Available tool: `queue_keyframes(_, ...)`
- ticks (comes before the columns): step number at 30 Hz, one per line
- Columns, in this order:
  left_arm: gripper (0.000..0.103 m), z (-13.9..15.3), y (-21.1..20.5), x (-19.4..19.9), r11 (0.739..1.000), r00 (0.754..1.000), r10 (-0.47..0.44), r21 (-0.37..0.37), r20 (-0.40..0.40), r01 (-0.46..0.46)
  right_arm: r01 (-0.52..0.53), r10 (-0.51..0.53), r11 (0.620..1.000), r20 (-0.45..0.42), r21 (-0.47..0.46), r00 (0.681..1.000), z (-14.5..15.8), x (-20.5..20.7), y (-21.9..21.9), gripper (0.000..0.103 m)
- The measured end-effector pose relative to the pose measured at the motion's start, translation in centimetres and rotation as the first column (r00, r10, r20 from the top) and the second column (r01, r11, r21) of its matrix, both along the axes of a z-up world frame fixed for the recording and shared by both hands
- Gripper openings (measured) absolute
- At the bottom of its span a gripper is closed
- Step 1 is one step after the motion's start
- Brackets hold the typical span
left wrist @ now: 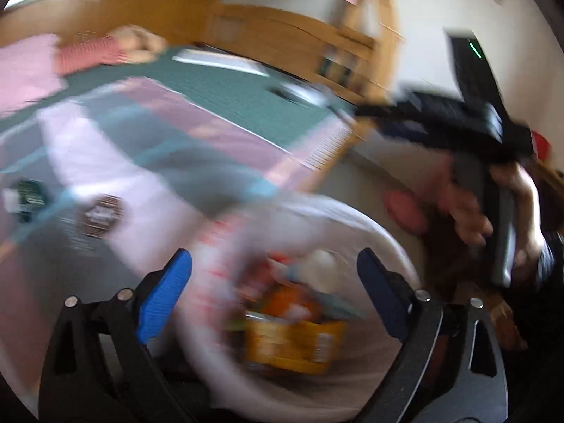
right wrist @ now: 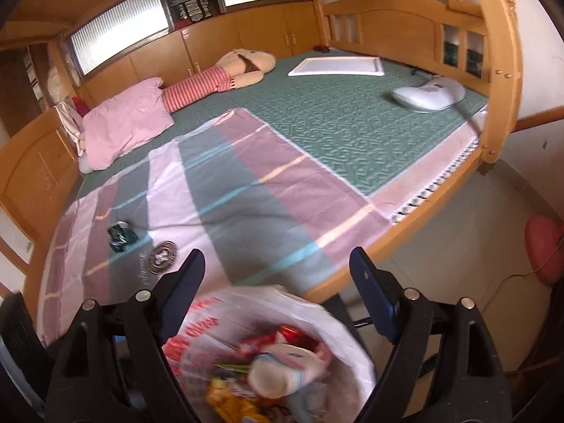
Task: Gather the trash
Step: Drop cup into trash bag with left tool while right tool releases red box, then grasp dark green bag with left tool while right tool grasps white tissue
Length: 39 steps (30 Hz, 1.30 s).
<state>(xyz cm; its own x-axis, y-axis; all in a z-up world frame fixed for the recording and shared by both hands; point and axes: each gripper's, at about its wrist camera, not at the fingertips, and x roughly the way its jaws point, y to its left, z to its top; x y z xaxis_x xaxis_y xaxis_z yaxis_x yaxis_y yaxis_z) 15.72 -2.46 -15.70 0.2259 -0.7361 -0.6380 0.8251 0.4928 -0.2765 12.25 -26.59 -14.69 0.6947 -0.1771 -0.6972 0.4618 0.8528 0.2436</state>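
Both the left gripper [left wrist: 273, 287] and right gripper [right wrist: 276, 283] gape wide, empty. Below the jaws sits a white trash bag [right wrist: 211, 320]; its red print is unreadable. A green wrapper [right wrist: 121, 235] lies beyond the right gripper's left jaw.

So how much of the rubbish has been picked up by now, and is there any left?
Much looks done: the white bag below both grippers already holds wrappers and a paper cup. Nothing is in hand: the left gripper and right gripper are both open and empty. Left to collect: a crumpled green wrapper lying on the striped blanket. The round dark thing beside it may be trash, or only a printed badge.
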Motion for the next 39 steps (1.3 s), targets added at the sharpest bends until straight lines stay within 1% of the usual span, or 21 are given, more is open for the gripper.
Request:
queue_keyframes(3,0.096,2.6,4.3,5.6,0.958,0.958,0.281,0.04,0.061,-0.284,-0.083,0.083,0.996,-0.006,0.031,0.997,-0.3,4.8,2.3,0.083)
queue_keyframes(4,0.098,3.4,6.8,7.7,0.912,0.909,0.404,0.028,0.102,-0.408,-0.112,0.112,0.993,-0.012,0.039,0.994,-0.5,6.4,3.2,0.083)
queue_keyframes(6,0.099,3.8,10.2,9.6,0.844,0.833,0.531,-0.004,0.152,-0.537,-0.174,0.176,0.983,-0.013,0.064,0.984,-1.1,10.1,5.7,0.083)
queue_keyframes(8,0.099,2.8,14.7,11.6,0.731,0.719,0.678,-0.03,0.154,-0.682,-0.239,0.24,0.969,-0.01,0.069,0.971,-1.7,14.3,8.5,0.083)
queue_keyframes(9,0.099,2.0,16.4,12.3,0.681,0.674,0.727,-0.016,0.133,-0.732,-0.274,0.275,0.96,-0.011,0.064,0.961,-2.2,16.7,10.2,0.083)
queue_keyframes(11,0.099,0.1,20.4,14.2,0.543,0.547,0.836,0.084,0.039,-0.836,-0.348,0.351,0.934,-0.022,0.081,0.936,-3.3,21.4,13.4,0.083)
queue_keyframes(13,0.099,-0.8,23.5,14.8,0.449,0.445,0.893,0.106,-0.06,-0.887,-0.385,0.39,0.918,-0.037,0.094,0.92,-5.2,26.3,16.4,0.083)
queue_keyframes(14,0.099,-1.2,24.8,14.8,0.412,0.402,0.91,0.11,-0.103,-0.904,-0.401,0.408,0.91,-0.059,0.101,0.911,-6.4,29.1,17.8,0.083)
queue_keyframes(16,0.099,-1.6,26.7,14.9,0.372,0.354,0.924,0.125,-0.143,-0.92,-0.402,0.414,0.908,-0.095,0.119,0.906,-8.6,33.0,19.4,0.083)
queue_keyframes(19,0.099,-1.8,28.3,15.1,0.334,0.311,0.936,0.137,-0.166,-0.932,-0.343,0.382,0.91,-0.154,0.233,0.911,-12.8,37.3,20.1,0.083)
queue_keyframes(22,0.099,-2.4,29.5,14.7,0.304,0.271,0.939,0.142,-0.213,-0.942,-0.308,0.38,0.897,-0.195,0.318,0.904,-16.0,38.1,20.6,0.082)
queue_keyframes(24,0.099,-2.8,29.8,14.4,0.297,0.259,0.938,0.149,-0.231,-0.943,-0.335,0.422,0.863,-0.176,0.379,0.889,-16.8,37.4,21.3,0.067)
queue_keyframes(26,0.099,-2.9,30.2,14.3,0.291,0.249,0.936,0.15,-0.247,-0.945,-0.378,0.46,0.85,-0.168,0.367,0.872,-16.4,35.9,22.3,0.062)
queue_keyframes(29,0.099,-2.8,30.2,14.2,0.278,0.236,0.938,0.145,-0.254,-0.95,-0.472,0.577,0.772,-0.156,0.426,0.802,-16.2,33.7,24.5,0.056)
queue_keyframes(32,0.099,-2.8,30.5,13.9,0.253,0.211,0.94,0.134,-0.267,-0.958,-0.605,0.72,0.657,-0.137,0.449,0.68,-15.5,31.4,27.7,0.056)
queue_keyframes(34,0.099,-2.8,30.7,13.6,0.236,0.193,0.941,0.13,-0.279,-0.963,-0.694,0.808,0.57,-0.146,0.44,0.572,-15.0,30.0,30.0,0.065)
queue_keyframes(35,0.099,-2.8,30.9,13.5,0.229,0.185,0.94,0.13,-0.286,-0.965,-0.719,0.825,0.554,-0.161,0.419,0.542,-14.7,29.7,30.7,0.07)
queue_keyframes(36,0.099,-2.9,31.0,13.5,0.224,0.177,0.939,0.132,-0.293,-0.966,-0.743,0.828,0.556,-0.173,0.373,0.533,-14.2,29.6,31.2,0.07)
queue_keyframes(37,0.099,-3.1,31.1,13.6,0.221,0.174,0.938,0.134,-0.299,-0.966,-0.753,0.812,0.583,-0.173,0.305,0.558,-13.3,29.8,31.1,0.071)
queue_keyframes(38,0.099,-3.3,31.2,13.6,0.22,0.17,0.936,0.136,-0.307,-0.966,-0.744,0.779,0.626,-0.163,0.234,0.605,-12.5,30.3,30.5,0.073)
queue_keyframes(39,0.099,-3.4,31.3,13.5,0.22,0.168,0.934,0.138,-0.314,-0.966,-0.708,0.724,0.69,-0.143,0.15,0.675,-11.5,31.0,29.5,0.081)
